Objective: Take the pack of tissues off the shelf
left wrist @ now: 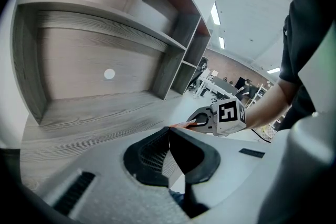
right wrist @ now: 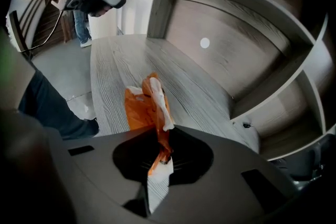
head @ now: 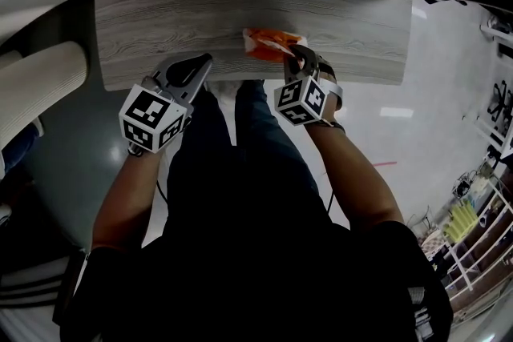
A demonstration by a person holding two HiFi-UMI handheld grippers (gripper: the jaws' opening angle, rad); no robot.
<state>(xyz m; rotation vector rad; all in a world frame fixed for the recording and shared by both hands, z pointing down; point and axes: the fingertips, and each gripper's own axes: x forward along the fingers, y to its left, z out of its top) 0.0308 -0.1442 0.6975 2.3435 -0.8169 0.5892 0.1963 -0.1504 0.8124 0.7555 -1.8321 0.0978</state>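
Chair: a white chair point(head: 40, 80) stands at the far left, beside the table.
Left gripper point(head: 202, 62): its jaws are pressed together with nothing between them, over the table's front left edge.
Markers: a marker cube point(head: 156, 120) with black-and-white square patterns sits on each gripper.
Table point(head: 160, 20): the top is grey wood grain.
Shelf unit point(left wrist: 100, 23): it is the same grey wood, with open compartments rising behind the table and a small white dot point(left wrist: 108, 74) on the back panel.
Pack of tissues point(head: 268, 44): orange and white, at the table's front edge, right of the middle. Its print is too small to read, and I cannot tell whether it touches the wood.
Right gripper point(head: 295, 54): tilted steeply down, its jaws are pinched on the pack's crumpled wrapper.
Floor point(head: 401, 124): pale and glossy, with light streaks.
Rack point(head: 473, 236): at the far right, it holds yellow-green items too small to name.
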